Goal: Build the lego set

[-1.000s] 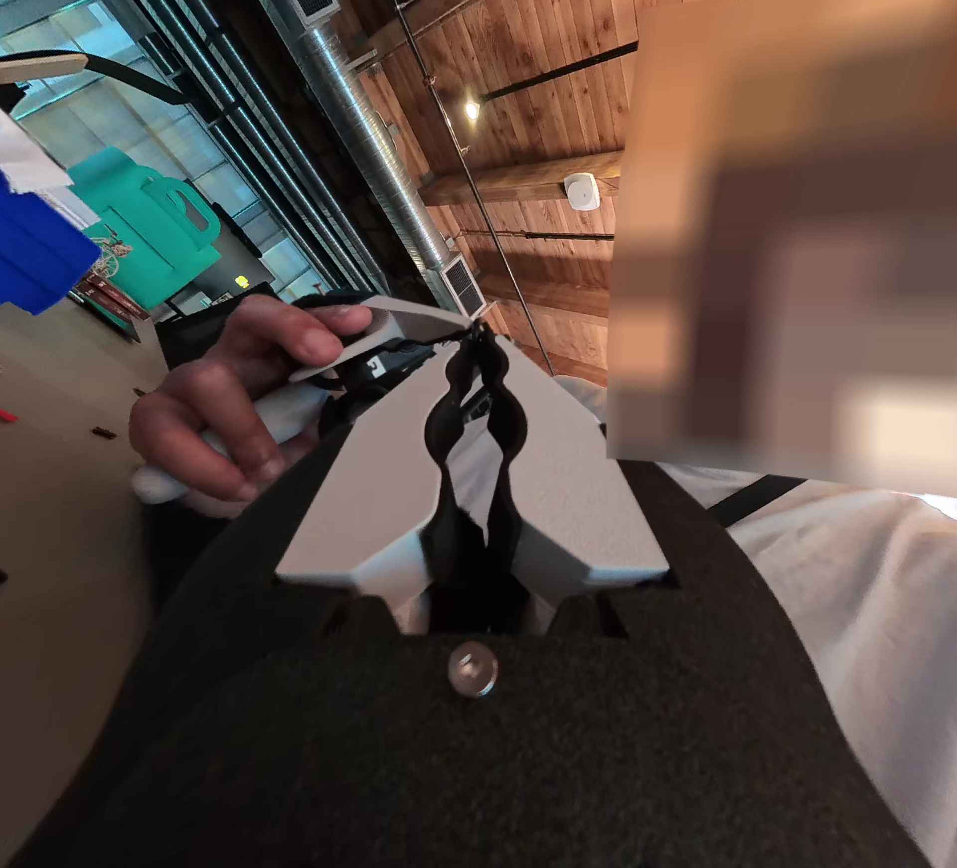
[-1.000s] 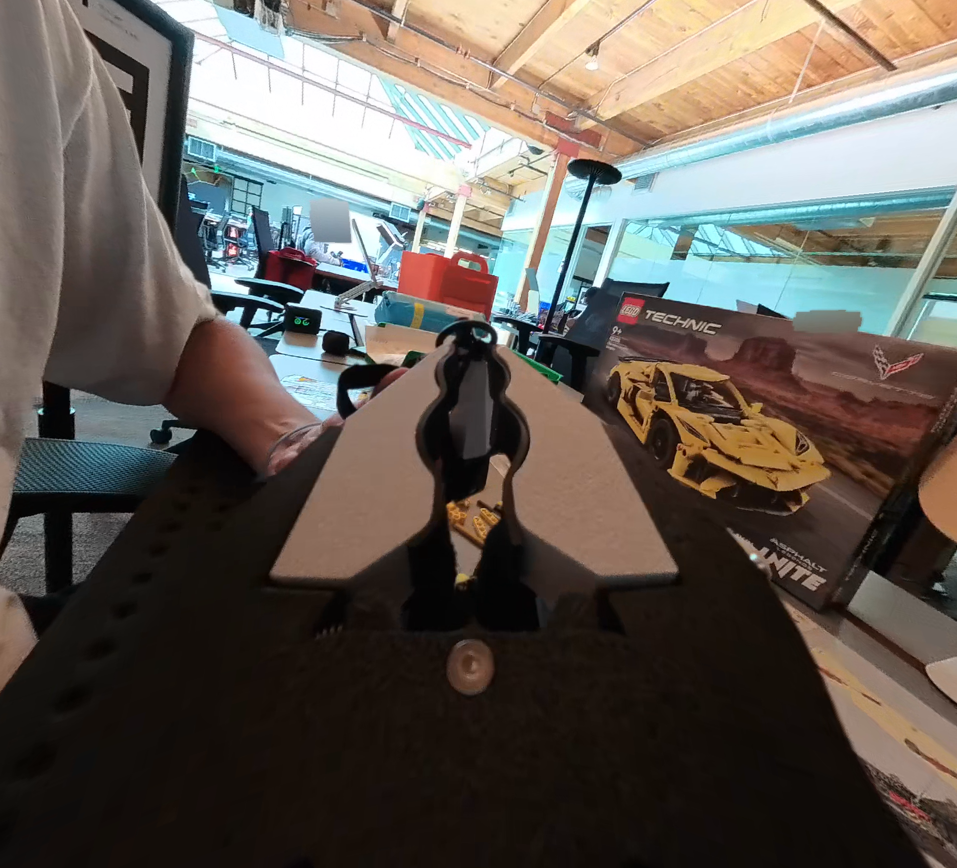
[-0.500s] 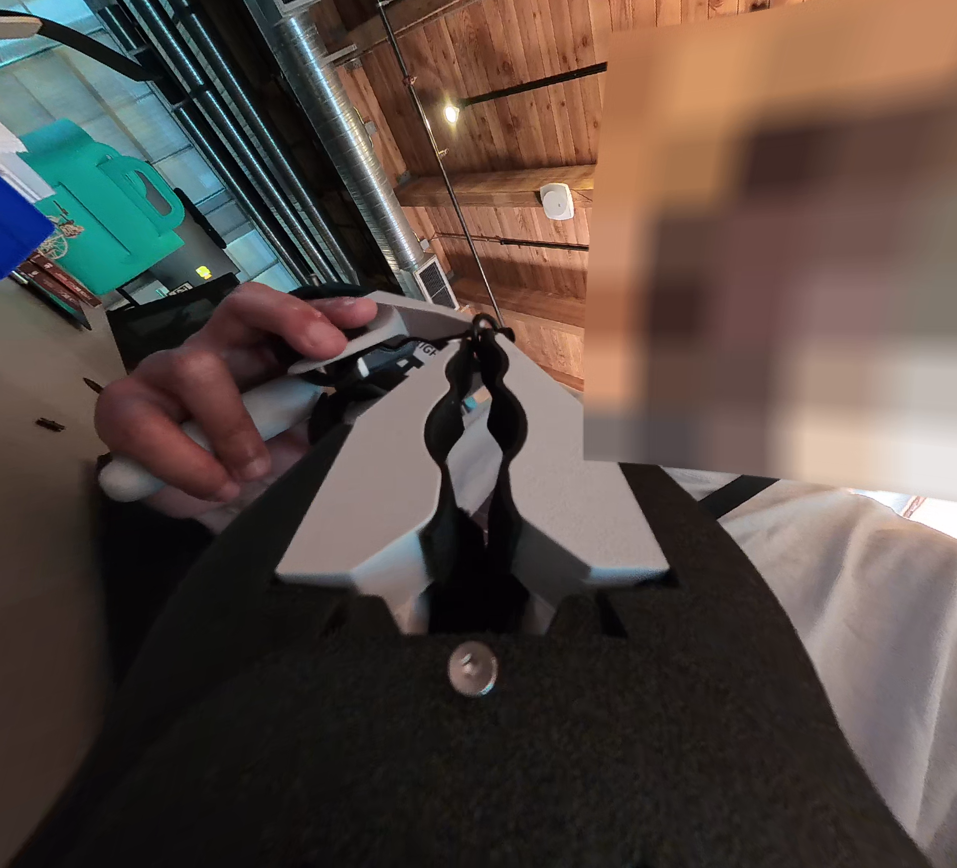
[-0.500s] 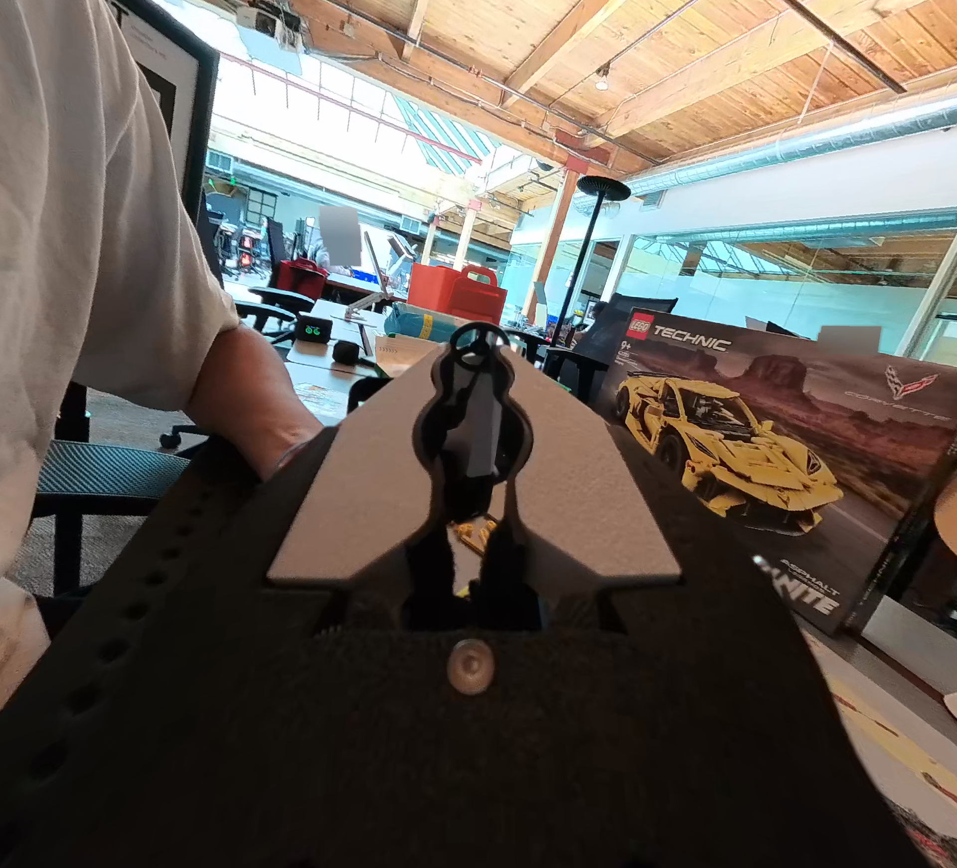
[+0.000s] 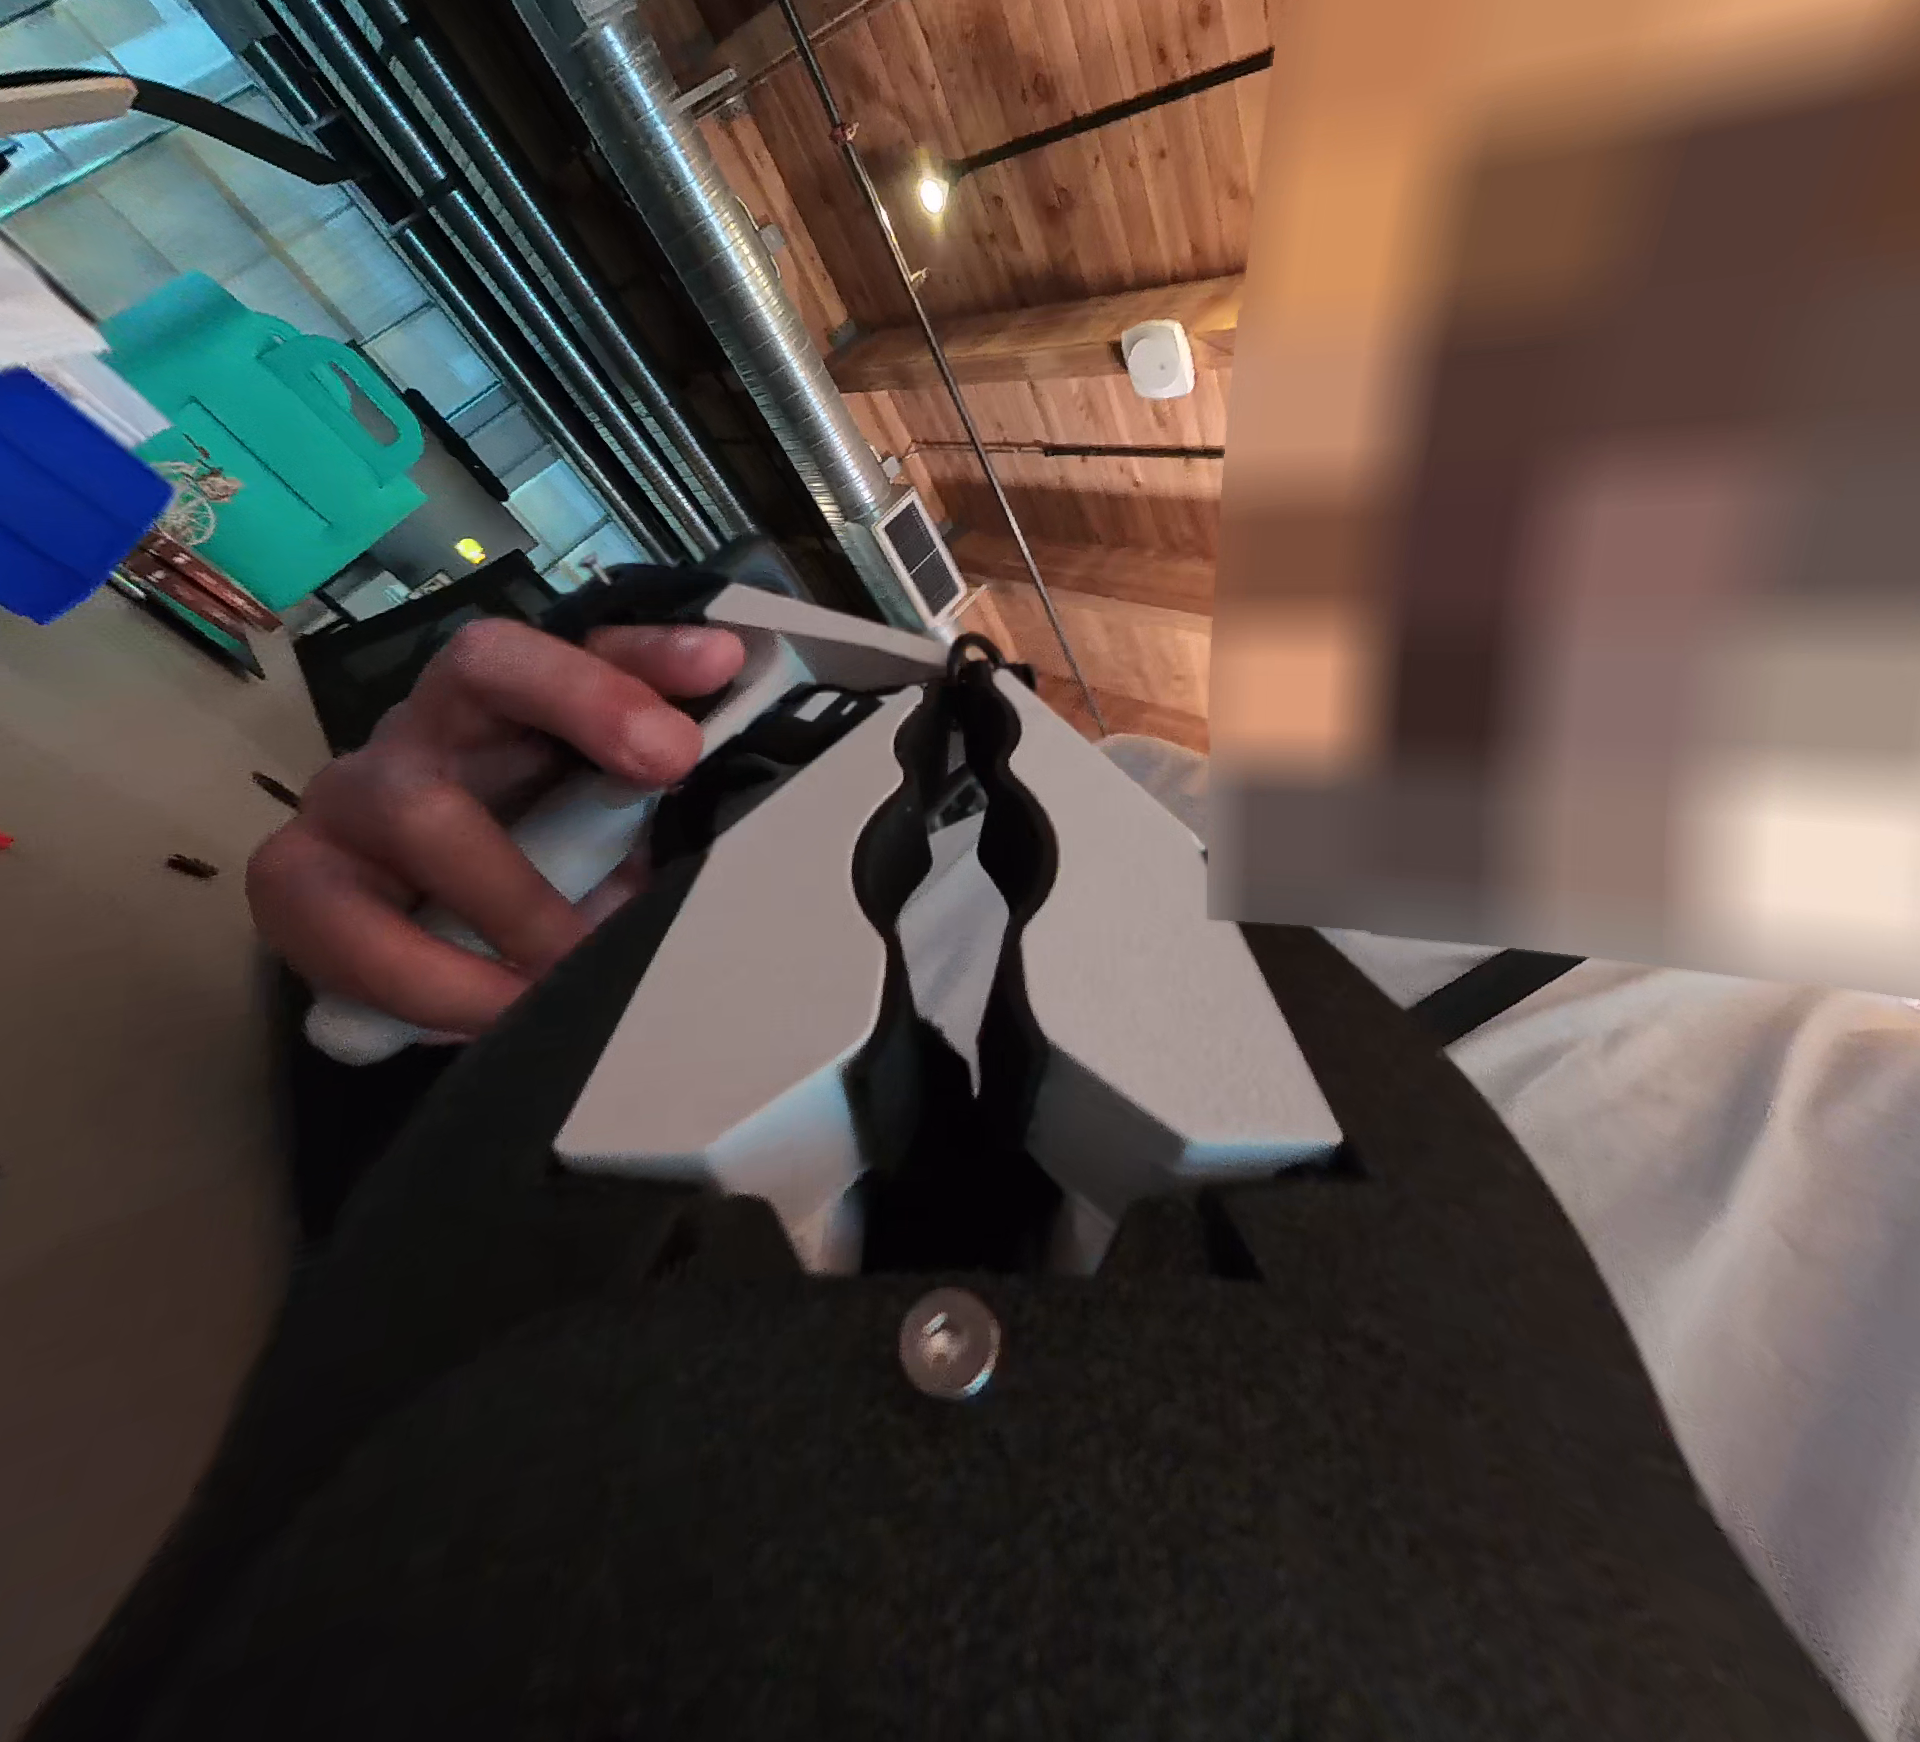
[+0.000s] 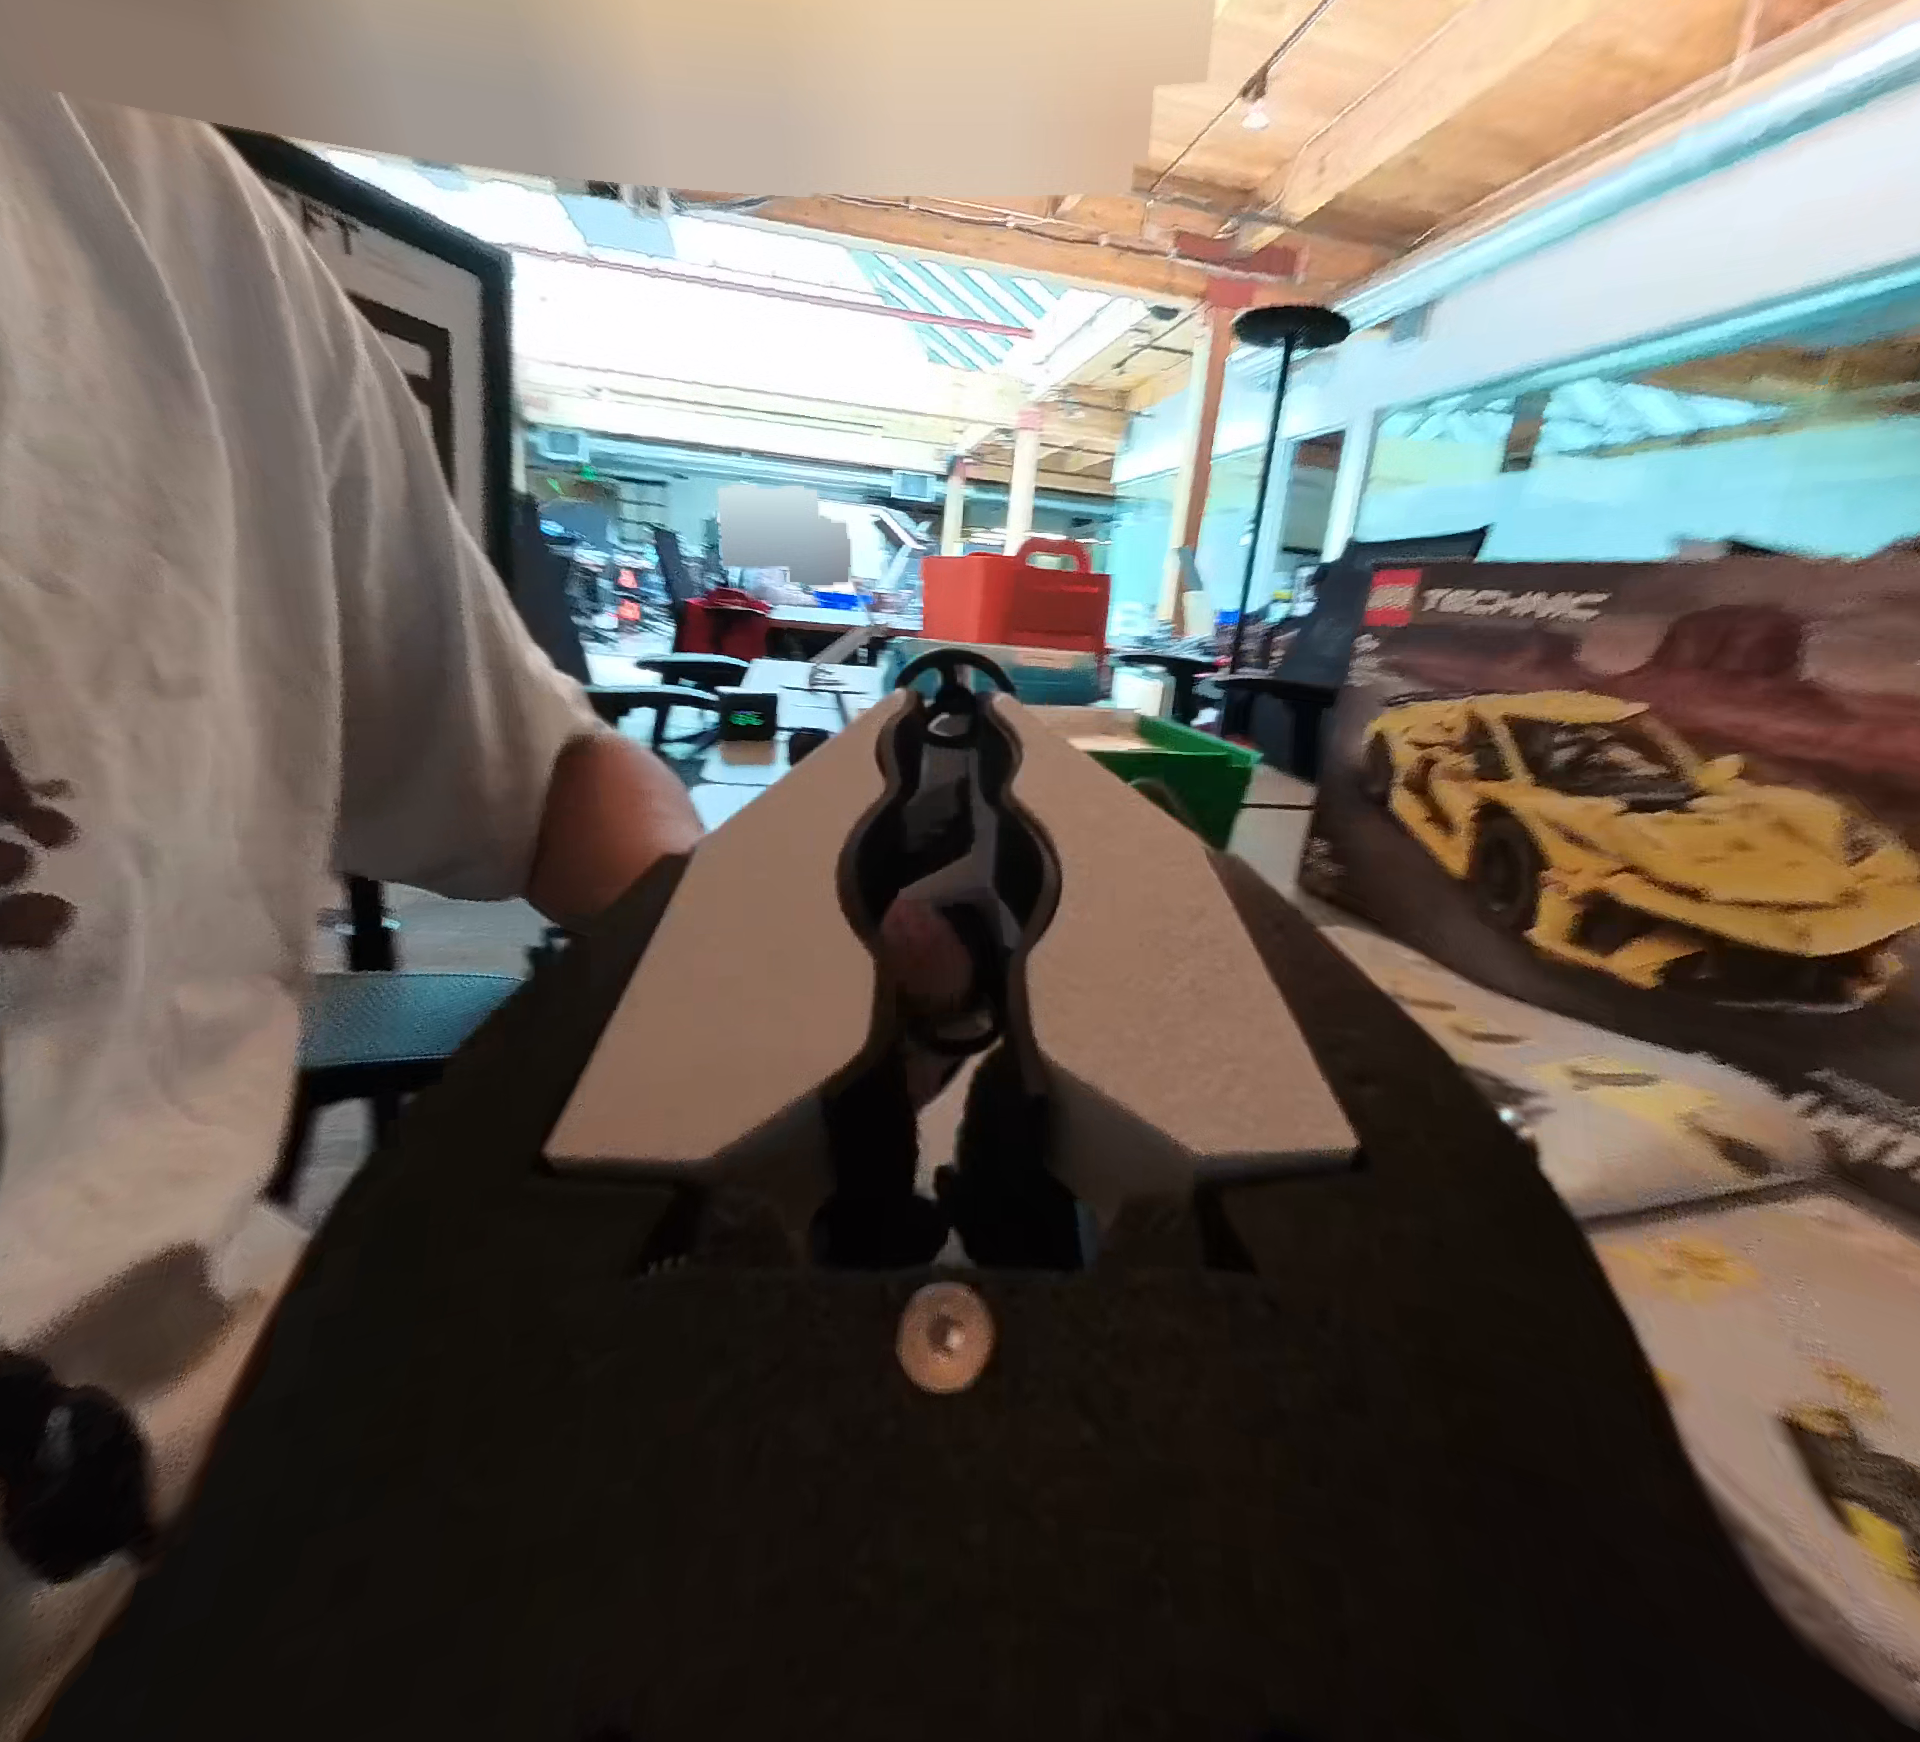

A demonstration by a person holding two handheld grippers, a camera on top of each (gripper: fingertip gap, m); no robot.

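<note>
In the left wrist view my left gripper (image 5: 971, 684) is shut, with a small black ring-shaped lego piece (image 5: 971, 648) at its tips. My right gripper (image 5: 930, 662) comes in from the left, held by a hand (image 5: 468, 819), and its tips meet the same piece. In the right wrist view my right gripper (image 6: 954, 705) is nearly closed, and the black ring piece (image 6: 954, 658) sticks up at its tips. Both are held in the air, close to the person's white shirt (image 6: 208, 549).
The lego box (image 6: 1621, 757) with a yellow car stands on the table at the right, with printed sheets (image 6: 1704, 1297) in front of it. A green bin (image 6: 1184, 778) is behind the grippers. Small dark pieces (image 5: 192, 866) and a blue bin (image 5: 62, 497) are on the table at the left. Only a small space, under 4 cm, lies between the two pairs of fingers.
Both grippers stay shut, tip to tip on the piece. The right wrist view has tilted down and nearer the box. The left wrist view swung away and back.
</note>
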